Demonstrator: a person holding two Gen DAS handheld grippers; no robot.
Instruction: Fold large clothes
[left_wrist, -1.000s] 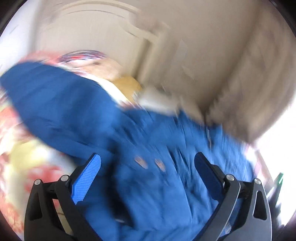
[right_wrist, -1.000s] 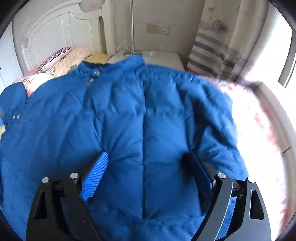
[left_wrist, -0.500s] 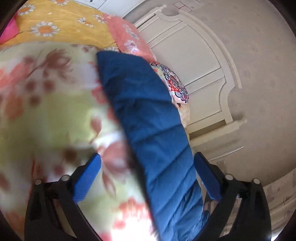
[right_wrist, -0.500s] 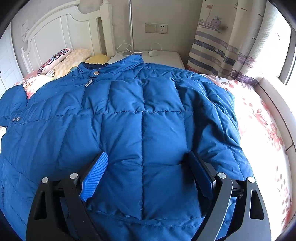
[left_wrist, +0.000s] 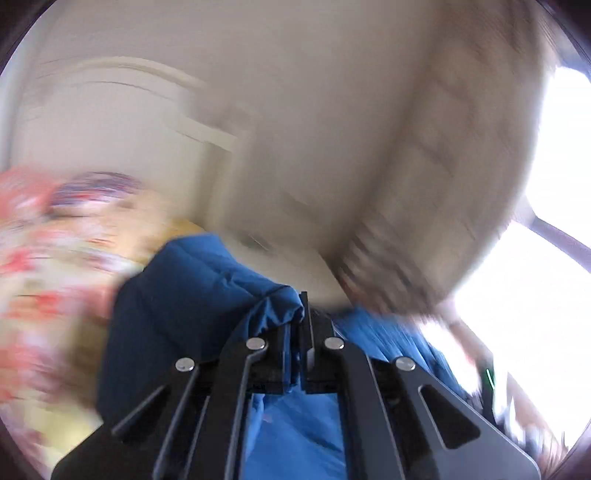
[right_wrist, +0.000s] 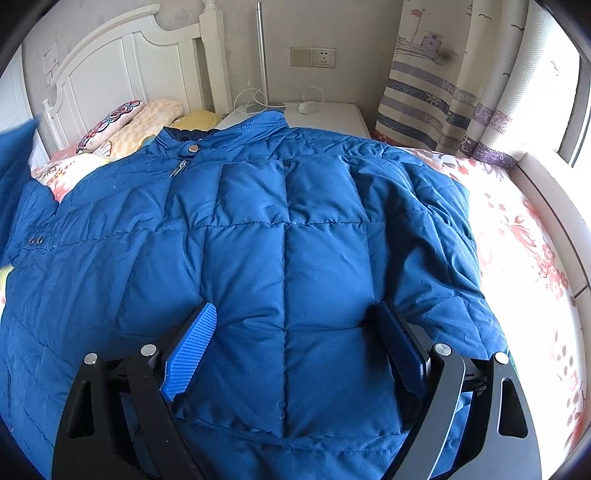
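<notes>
Blue quilted puffer jacket (right_wrist: 288, 236) lies spread across the floral bedsheet (right_wrist: 524, 236), collar toward the white headboard (right_wrist: 122, 70) and pillows (right_wrist: 122, 125); its lower hem and left side are cut off by the frame edge and by the gripper body. The right gripper (right_wrist: 295, 354) hovers over the jacket's lower back with its jaws wide apart, gripping nothing. In the left wrist view, motion blur smears nearly everything, yet the left gripper (left_wrist: 297, 343) is plainly clenched on a bunched fold of the jacket's blue fabric (left_wrist: 207, 295). Which part of the jacket that fold belongs to cannot be told. A curtain (right_wrist: 436, 85) hangs beside the bedside table (right_wrist: 332, 114).
</notes>
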